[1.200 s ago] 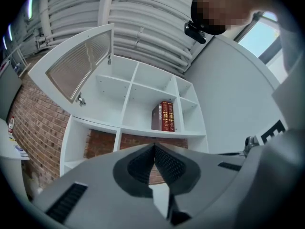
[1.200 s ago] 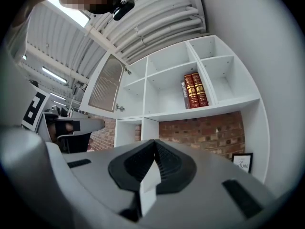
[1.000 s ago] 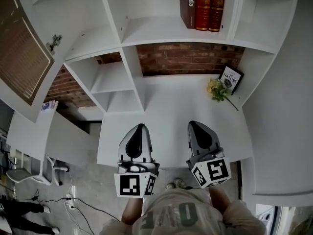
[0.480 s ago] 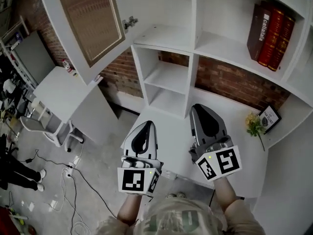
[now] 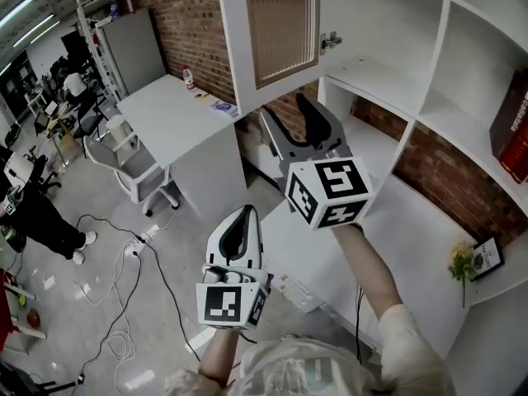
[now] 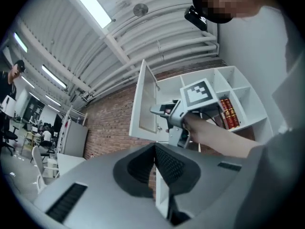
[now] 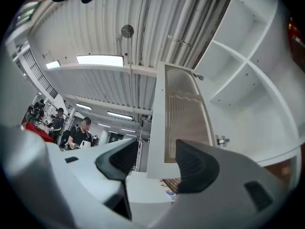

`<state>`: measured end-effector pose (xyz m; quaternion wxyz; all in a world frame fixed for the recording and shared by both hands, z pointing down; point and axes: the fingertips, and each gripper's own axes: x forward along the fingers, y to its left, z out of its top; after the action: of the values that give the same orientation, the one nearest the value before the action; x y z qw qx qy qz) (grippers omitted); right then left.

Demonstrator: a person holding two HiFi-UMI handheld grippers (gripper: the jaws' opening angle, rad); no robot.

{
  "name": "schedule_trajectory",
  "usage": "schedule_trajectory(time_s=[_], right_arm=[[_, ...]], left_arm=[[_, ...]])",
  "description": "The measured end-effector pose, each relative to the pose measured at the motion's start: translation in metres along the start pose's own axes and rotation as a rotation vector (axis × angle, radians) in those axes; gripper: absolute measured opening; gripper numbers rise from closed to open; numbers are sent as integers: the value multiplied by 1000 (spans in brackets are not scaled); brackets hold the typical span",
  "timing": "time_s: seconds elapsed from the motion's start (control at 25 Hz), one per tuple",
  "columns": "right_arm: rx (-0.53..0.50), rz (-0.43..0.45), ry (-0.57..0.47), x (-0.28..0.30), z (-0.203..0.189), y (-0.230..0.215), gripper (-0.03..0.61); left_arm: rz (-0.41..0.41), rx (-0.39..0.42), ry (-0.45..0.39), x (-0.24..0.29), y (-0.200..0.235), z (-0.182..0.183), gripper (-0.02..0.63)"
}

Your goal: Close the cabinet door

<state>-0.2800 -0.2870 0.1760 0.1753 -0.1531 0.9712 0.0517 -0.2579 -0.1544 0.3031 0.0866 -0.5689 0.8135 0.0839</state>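
The cabinet door (image 5: 276, 31) is white-framed with a ribbed brown panel and stands swung open at the top of the shelf unit. Its hinge (image 5: 330, 40) shows on the cabinet wall. My right gripper (image 5: 287, 115) is raised just below the door's lower edge. Its jaws are opening with nothing between the pads. In the right gripper view the door (image 7: 183, 113) fills the space beyond that gripper (image 7: 155, 159), apart from its fingers. My left gripper (image 5: 241, 221) hangs lower, shut and empty. The left gripper view looks past its own shut gripper (image 6: 155, 149) to the door (image 6: 145, 104).
The white shelf unit (image 5: 429, 81) spreads to the right, with red books (image 5: 516, 130) and a small flower (image 5: 459, 262) on its counter. A white desk (image 5: 165, 110), an office chair (image 5: 124, 151) and floor cables (image 5: 124, 246) lie left. A person (image 5: 37, 213) stands far left.
The view has swung left to the open door. My right gripper rose from low over the counter to just under the door and went from shut to open. The left stayed low and shut.
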Motion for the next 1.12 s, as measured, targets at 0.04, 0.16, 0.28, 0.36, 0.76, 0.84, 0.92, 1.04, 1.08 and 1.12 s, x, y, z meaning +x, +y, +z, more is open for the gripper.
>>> schedule_trajectory(time_s=[0.04, 0.16, 0.28, 0.36, 0.76, 0.84, 0.92, 1.04, 1.08, 1.12], right_arm=[[9, 7, 9, 14, -1, 4, 244], [1, -11, 23, 53, 0, 8, 244], [-8, -67, 31, 80, -2, 8, 244], [-4, -92, 52, 92, -11, 10, 244], [-120, -185, 95, 123, -38, 6, 242], [-120, -196, 89, 123, -37, 6, 231], [-111, -197, 96, 123, -36, 6, 225], [-114, -198, 103, 122, -35, 6, 221], [-116, -195, 103, 122, -35, 6, 219], [-116, -190, 103, 122, -34, 7, 218]], left_arm=[[20, 2, -5, -4, 6, 2, 14], [67, 8, -14, -12, 22, 6, 14], [97, 8, 2, -23, 35, 5, 14], [115, 6, 12, -30, 43, 2, 14], [149, -13, 1, -38, 63, 0, 14], [153, -24, 3, -37, 66, -3, 14], [153, -36, 5, -36, 68, -5, 14], [148, -44, 9, -36, 67, -6, 14], [146, -45, 9, -36, 66, -6, 14], [144, -45, 9, -36, 66, -6, 14]])
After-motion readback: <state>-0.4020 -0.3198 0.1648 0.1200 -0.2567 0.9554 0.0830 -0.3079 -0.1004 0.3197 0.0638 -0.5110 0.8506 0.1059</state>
